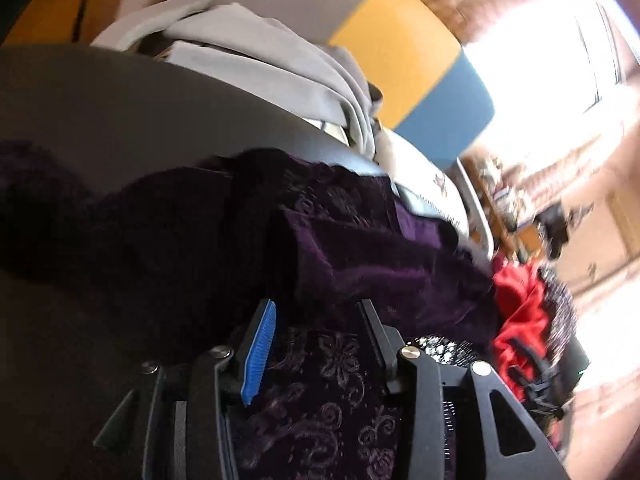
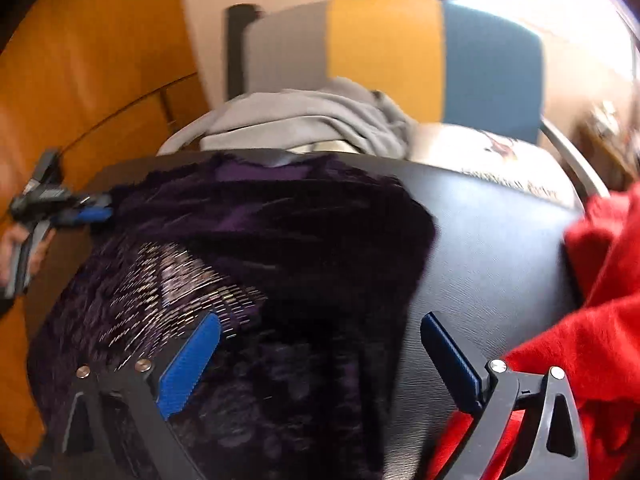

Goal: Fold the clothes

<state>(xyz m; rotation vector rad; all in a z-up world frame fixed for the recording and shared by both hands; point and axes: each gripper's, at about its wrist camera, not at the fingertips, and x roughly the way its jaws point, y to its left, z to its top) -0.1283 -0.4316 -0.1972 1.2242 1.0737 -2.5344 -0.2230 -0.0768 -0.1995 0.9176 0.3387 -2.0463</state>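
On the dark table [image 2: 492, 248], both our grippers [image 1: 316, 332] [image 2: 320, 344] gape over the purple garment [image 2: 280, 232]; we should pinch matching corners evenly.

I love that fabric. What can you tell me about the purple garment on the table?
The purple garment looks like dark velvet with an embossed floral pattern and a patch of silvery sequins. It lies rumpled, partly folded over itself, on the black table. The left claw is at its far corner; the right claw is open over its near edge.
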